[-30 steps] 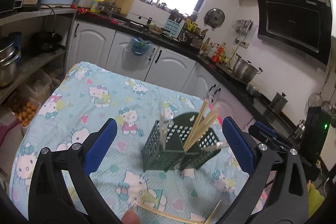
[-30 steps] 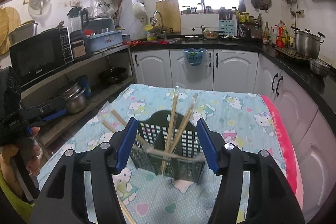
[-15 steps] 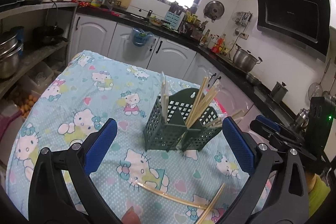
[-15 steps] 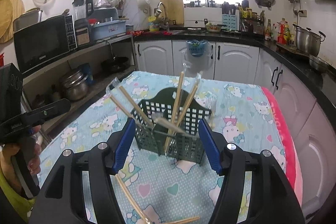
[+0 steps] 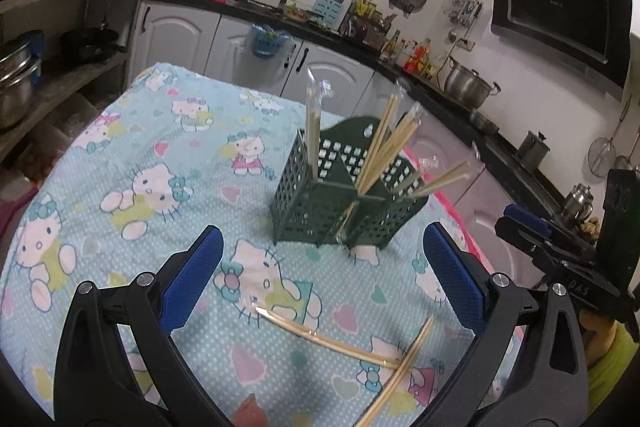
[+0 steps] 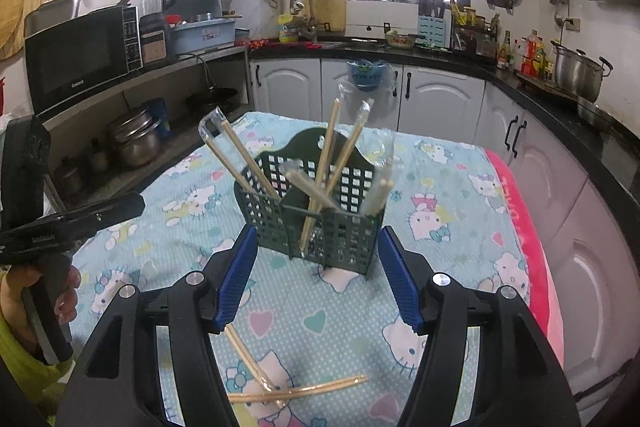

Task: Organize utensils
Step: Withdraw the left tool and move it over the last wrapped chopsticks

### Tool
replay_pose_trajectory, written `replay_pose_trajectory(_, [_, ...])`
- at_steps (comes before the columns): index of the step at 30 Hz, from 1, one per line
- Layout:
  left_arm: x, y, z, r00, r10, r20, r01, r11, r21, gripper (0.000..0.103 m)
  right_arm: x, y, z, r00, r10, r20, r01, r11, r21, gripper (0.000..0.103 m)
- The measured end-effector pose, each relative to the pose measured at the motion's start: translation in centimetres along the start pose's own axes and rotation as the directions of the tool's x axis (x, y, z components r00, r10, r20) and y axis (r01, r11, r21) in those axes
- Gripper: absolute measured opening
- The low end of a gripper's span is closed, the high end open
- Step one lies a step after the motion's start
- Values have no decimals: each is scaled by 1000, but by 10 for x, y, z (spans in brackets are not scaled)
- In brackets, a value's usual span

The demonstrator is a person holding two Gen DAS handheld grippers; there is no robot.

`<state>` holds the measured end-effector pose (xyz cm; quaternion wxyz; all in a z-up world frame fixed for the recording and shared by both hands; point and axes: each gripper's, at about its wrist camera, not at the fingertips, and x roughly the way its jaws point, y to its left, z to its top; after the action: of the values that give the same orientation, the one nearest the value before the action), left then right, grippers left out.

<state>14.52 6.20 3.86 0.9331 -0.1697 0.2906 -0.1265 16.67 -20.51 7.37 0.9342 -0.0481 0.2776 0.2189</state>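
Chopsticks (image 6: pixel 280 393) lie under right claw (image 6: pixel 316 277).

One green utensil basket (image 6: pixel 316 211) stands on one table (image 5: pixel 132 131). Two wrapped chopstick pairs (image 6: pixel 280 387) lie crossed on the cloth. Five wrapped pairs appear to stand in the basket, though the exact count is uncertain. Two hand-held grippers: left hand-held gripper (image 5: pixel 320 267), right hand-held gripper (image 6: pixel 318 275).
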Motion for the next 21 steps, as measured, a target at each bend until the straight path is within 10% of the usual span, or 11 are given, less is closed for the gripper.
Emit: replay_pose_trajectory(21, [24, 9, -44, 988, 56, -145, -58, 998, -14, 92, 21, -26, -56, 991, -16, -131, 22, 999, 41, 63])
